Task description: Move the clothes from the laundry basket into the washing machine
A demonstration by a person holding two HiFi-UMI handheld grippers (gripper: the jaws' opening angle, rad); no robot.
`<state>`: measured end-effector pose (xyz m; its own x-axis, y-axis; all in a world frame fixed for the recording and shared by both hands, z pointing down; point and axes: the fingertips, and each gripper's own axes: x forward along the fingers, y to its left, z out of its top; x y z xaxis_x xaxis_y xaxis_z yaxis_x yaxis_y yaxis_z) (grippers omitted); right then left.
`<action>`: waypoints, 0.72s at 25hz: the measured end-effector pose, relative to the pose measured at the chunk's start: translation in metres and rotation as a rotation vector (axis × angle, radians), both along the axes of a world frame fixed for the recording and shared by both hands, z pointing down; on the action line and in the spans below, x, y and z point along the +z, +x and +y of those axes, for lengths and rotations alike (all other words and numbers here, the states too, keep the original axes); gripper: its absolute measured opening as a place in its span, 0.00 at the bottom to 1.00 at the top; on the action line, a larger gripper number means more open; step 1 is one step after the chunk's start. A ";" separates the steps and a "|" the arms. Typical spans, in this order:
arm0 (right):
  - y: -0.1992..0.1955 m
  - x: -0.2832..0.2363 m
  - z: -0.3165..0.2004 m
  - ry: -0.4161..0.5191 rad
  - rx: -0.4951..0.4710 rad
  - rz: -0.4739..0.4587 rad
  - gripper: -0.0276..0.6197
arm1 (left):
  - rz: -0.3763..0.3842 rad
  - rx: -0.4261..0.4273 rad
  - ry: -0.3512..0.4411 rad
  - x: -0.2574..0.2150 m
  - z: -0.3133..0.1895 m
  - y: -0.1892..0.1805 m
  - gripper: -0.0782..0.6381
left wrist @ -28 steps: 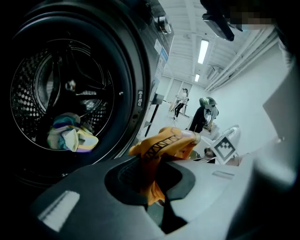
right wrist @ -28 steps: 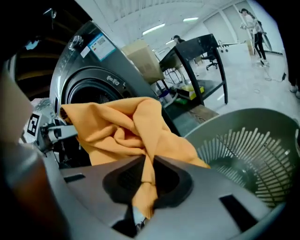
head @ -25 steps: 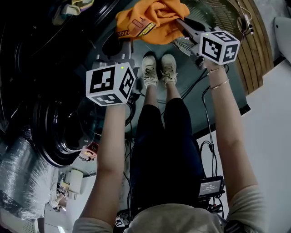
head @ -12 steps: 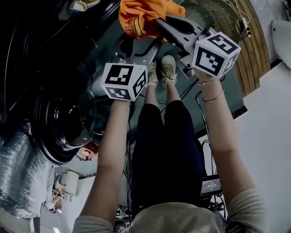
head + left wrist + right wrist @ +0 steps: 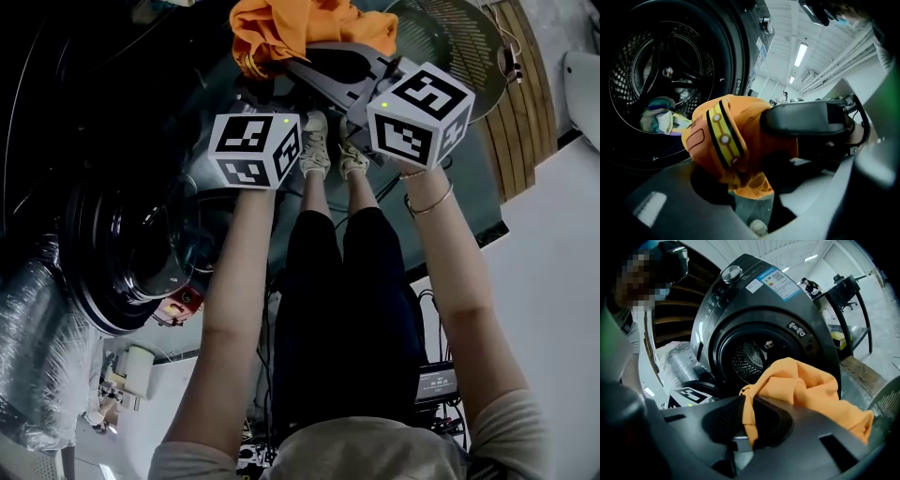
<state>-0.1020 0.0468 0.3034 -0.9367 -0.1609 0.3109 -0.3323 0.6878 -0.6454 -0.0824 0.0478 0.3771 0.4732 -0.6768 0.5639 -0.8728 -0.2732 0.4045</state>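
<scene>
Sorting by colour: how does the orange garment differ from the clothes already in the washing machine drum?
The orange garment is vivid orange with a yellow-and-black band; the clothes in the drum are pale, mixed white, teal and lilac. The orange garment hangs outside the drum, pinched by the right gripper; the clothes lie on the drum's floor. Both are crumpled fabric.

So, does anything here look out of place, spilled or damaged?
Nothing stands out. The orange garment hangs bunched from the right tool, which is shut on it, before the open washing machine; other clothes lie inside the drum. No spill or damage shows.
</scene>
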 end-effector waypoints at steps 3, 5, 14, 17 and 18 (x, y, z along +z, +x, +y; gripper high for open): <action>-0.009 0.001 0.004 0.000 0.026 -0.023 0.11 | -0.005 -0.013 0.027 -0.001 0.003 -0.007 0.28; -0.011 -0.001 0.004 0.026 0.053 -0.030 0.11 | -0.019 -0.023 0.038 -0.003 0.003 -0.011 0.26; 0.014 0.007 0.001 0.002 0.159 -0.036 0.20 | -0.067 -0.127 0.045 -0.004 -0.010 -0.044 0.24; 0.029 0.024 0.006 0.005 0.190 0.046 0.20 | -0.082 -0.214 0.036 -0.003 -0.021 -0.074 0.24; 0.032 0.030 0.008 0.004 0.195 0.067 0.20 | -0.088 -0.242 0.033 -0.002 -0.027 -0.084 0.24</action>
